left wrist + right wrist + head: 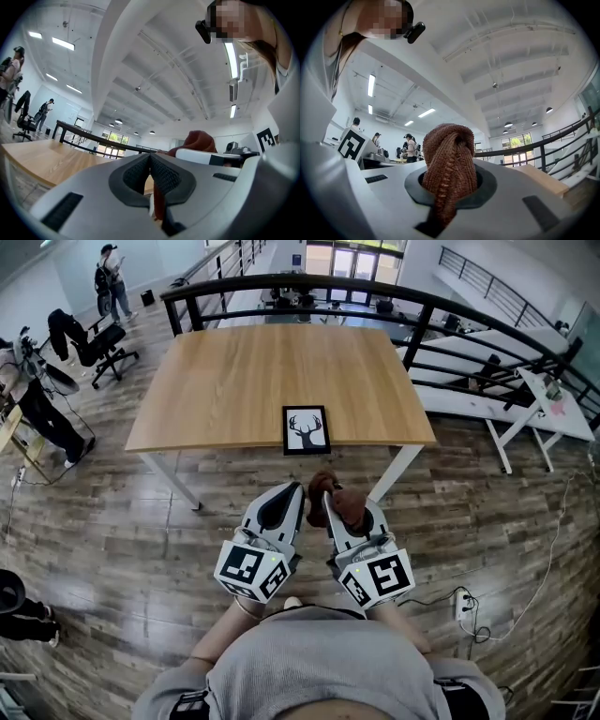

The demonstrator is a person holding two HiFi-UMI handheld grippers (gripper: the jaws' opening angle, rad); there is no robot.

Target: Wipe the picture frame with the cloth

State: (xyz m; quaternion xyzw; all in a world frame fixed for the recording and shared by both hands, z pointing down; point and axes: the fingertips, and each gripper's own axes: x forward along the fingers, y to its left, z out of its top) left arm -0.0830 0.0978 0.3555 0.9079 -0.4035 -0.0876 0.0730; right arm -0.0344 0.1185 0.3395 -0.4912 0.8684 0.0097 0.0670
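Gripping a bunched brown cloth [449, 159], the right hand-held gripper [328, 497]; the left hand-held gripper [150, 161] with jaws pressed together.

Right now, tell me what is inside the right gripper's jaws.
A bunched brown cloth fills the right gripper, whose jaws are clamped on it. The cloth bulges out past the jaws and covers their inner faces, so anything else between them cannot be seen.

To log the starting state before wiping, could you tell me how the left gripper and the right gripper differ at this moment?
The right gripper grips the brown cloth; the left gripper holds nothing. The right gripper's jaws are held apart by the bunched cloth; the left gripper's jaws meet. Both hang side by side short of the table, pointing toward the picture frame.
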